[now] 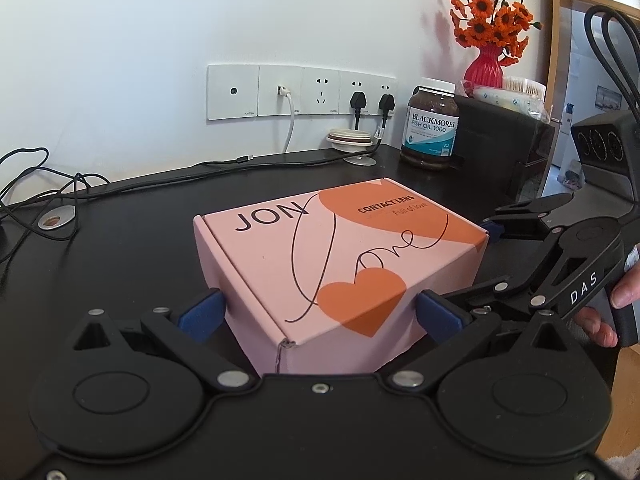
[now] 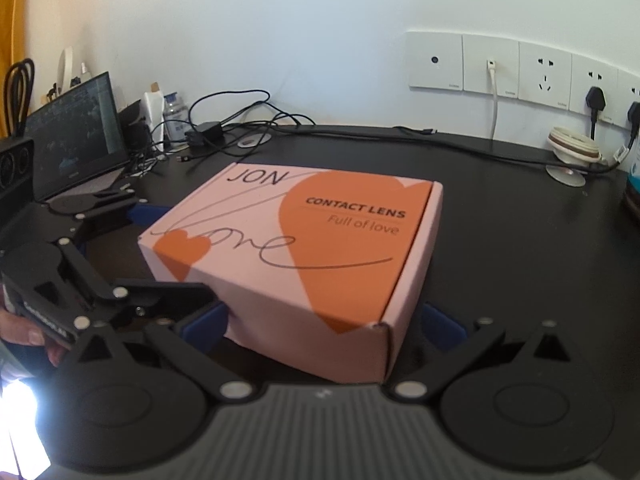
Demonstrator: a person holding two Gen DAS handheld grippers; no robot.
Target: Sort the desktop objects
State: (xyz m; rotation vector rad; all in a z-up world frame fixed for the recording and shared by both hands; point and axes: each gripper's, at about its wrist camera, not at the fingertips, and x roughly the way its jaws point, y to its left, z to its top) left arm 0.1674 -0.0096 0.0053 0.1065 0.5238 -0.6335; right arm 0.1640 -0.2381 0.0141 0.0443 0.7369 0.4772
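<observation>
Currently, the pink contact lens box (image 1: 340,256) is resting flat on the black tabletop (image 1: 120,240). The left gripper (image 1: 318,312) is spread wide, its blue pads (image 1: 202,314) flanking the box's near corner; whether they are touching the cardboard cannot be told. The right gripper (image 2: 324,326) is likewise spread around an adjacent corner. A fish oil bottle (image 1: 431,128) is standing near the wall sockets (image 1: 300,90).

a black desk (image 1: 120,240) carries a pink contact lens box (image 1: 332,256) at its middle, a brown fish oil jar (image 1: 431,128), black cables (image 1: 168,174), a laptop (image 2: 76,136) and what may be a small stand (image 1: 354,142) by the wall.
</observation>
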